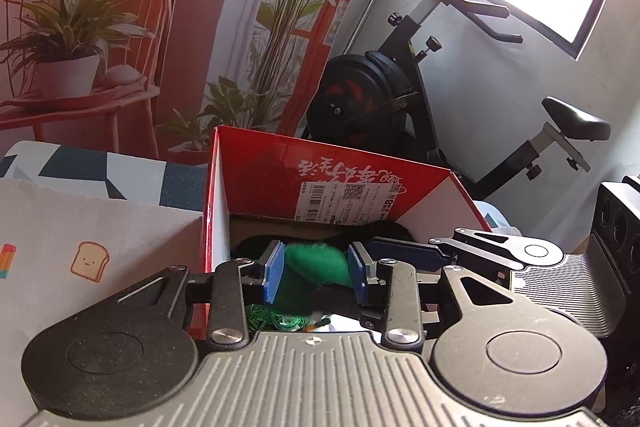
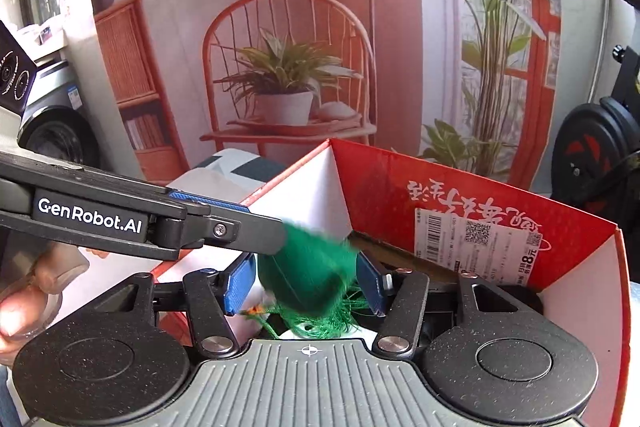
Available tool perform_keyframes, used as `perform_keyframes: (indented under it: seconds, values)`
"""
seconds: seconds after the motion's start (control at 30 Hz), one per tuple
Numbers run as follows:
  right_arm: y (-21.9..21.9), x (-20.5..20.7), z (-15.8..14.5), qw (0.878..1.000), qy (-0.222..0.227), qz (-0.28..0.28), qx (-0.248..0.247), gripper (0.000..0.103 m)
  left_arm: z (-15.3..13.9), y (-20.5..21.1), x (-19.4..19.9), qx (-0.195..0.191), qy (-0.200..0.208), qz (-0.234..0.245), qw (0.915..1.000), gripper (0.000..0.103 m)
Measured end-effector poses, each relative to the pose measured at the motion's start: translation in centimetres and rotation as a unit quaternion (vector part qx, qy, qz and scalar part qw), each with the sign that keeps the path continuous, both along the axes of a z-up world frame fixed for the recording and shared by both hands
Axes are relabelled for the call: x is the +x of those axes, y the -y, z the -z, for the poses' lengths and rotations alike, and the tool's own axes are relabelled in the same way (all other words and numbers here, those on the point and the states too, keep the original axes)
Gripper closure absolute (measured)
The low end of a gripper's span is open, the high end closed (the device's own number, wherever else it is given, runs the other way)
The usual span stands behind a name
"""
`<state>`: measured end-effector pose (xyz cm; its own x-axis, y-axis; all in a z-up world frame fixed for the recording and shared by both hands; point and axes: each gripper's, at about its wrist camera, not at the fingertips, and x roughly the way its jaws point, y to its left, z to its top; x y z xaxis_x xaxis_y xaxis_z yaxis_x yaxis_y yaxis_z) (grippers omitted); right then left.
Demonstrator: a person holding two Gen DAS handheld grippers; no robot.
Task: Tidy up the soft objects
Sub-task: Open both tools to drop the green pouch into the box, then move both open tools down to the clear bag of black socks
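A green plush object with green tassels (image 1: 316, 267) hangs over the open red cardboard box (image 1: 332, 171). In the left wrist view my left gripper (image 1: 316, 273) has its blue pads on both sides of the plush; whether they press it I cannot tell. In the right wrist view the same green plush (image 2: 308, 279) sits between the blue pads of my right gripper (image 2: 308, 281), above the box (image 2: 460, 195). The left gripper's fingers (image 2: 240, 227) reach in from the left and touch the plush's top. Dark soft items lie inside the box.
A patterned cloth with a toast print (image 1: 80, 251) covers the surface left of the box. An exercise bike (image 1: 400, 91) stands behind the box. A black appliance (image 1: 616, 227) is at the right. A printed backdrop with a chair and plants fills the back.
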<state>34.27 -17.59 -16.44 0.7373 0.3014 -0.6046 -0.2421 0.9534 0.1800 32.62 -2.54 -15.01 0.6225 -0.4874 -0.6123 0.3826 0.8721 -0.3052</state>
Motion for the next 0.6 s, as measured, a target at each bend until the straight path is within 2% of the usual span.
perform_keyframes:
  seconds: [0.2,0.6]
  values:
    - [0.5,-1.4,-0.9,1.000,0.001,0.006,-0.007,0.047,-0.9,-0.2,-1.2,0.008,0.007,-0.001,0.9999,0.066]
    - [1.9,-7.7,-2.3,0.999,0.012,0.027,-0.015,0.047,-1.6,-1.1,-6.0,0.039,0.010,-0.003,0.9992,0.065]
